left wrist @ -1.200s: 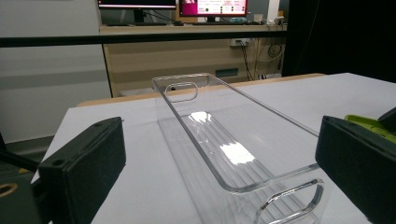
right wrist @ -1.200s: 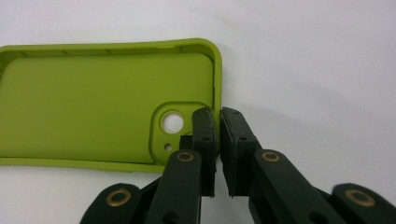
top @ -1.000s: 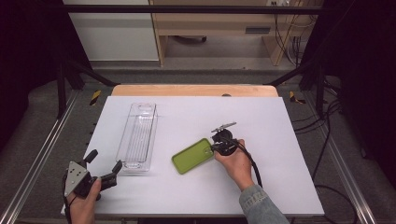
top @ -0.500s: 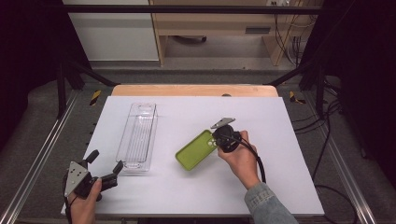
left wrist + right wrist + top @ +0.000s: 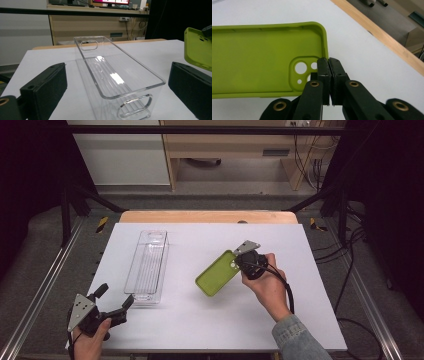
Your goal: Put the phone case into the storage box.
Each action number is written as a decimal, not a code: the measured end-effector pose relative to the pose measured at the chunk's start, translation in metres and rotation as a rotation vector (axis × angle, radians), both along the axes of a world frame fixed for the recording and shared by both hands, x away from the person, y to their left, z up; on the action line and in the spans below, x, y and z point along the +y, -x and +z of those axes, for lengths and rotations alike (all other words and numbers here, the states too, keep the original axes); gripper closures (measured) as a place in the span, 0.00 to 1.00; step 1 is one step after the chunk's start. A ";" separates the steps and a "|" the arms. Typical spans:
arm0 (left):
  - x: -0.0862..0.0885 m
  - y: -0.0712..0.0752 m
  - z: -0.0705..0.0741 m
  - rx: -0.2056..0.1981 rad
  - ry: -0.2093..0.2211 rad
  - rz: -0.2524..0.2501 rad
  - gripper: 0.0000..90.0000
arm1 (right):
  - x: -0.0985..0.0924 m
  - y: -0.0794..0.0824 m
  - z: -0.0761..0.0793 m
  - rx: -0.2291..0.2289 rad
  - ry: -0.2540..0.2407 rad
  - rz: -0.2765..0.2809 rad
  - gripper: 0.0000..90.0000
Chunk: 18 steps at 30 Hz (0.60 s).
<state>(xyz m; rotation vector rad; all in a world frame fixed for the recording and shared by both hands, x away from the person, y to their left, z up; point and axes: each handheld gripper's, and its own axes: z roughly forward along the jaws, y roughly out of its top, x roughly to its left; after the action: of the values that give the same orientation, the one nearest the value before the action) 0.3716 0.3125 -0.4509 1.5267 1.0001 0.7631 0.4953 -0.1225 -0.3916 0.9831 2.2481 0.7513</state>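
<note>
Black jaws of my right gripper (image 5: 329, 61) are pressed together on the short end wall of a lime-green phone case (image 5: 262, 60), right beside its camera cutout. In the right gripper view the case's hollow inside faces me, with three round holes in the cutout just left of the pinch point. From the high view, my right gripper (image 5: 239, 261) sits right of the table's middle, with my right hand (image 5: 267, 282) wrapped around it and a denim sleeve (image 5: 295, 339) running off the near edge. The phone case (image 5: 216, 273) slants out from the jaws toward the near left; whether its far end touches the surface I cannot tell.

My left gripper (image 5: 114, 301) waits at the near left corner of the white table (image 5: 210, 320), held by my left hand (image 5: 92, 342), its jaws spread wide with nothing between them. In the left gripper view both black pads (image 5: 45, 88) stand well apart, framing a clear plastic bin (image 5: 110, 75) that lies just beyond them. That clear plastic bin (image 5: 147, 266) is long and narrow, running near to far on the left half of the table, upright, with oval handle cutouts at its ends and a ribbed floor. It stands well apart from the case, which shows at the right edge of the left gripper view (image 5: 197, 48).
</note>
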 end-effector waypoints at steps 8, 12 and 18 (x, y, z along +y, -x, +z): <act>-0.020 0.001 0.027 0.012 -0.064 -0.049 0.03 | -0.004 0.007 0.016 -0.061 0.018 0.024 0.98; -0.031 -0.006 0.044 0.038 -0.084 -0.087 0.03 | -0.004 0.010 0.024 -0.090 0.027 0.030 0.98; -0.043 -0.020 0.066 0.056 -0.128 -0.121 0.03 | -0.002 0.017 0.037 -0.147 0.052 0.052 0.98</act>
<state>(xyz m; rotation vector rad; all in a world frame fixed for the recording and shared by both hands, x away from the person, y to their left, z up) 0.3917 0.2696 -0.3851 1.7115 0.9052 0.7135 0.4783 -0.1240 -0.3544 0.8208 2.1617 0.7583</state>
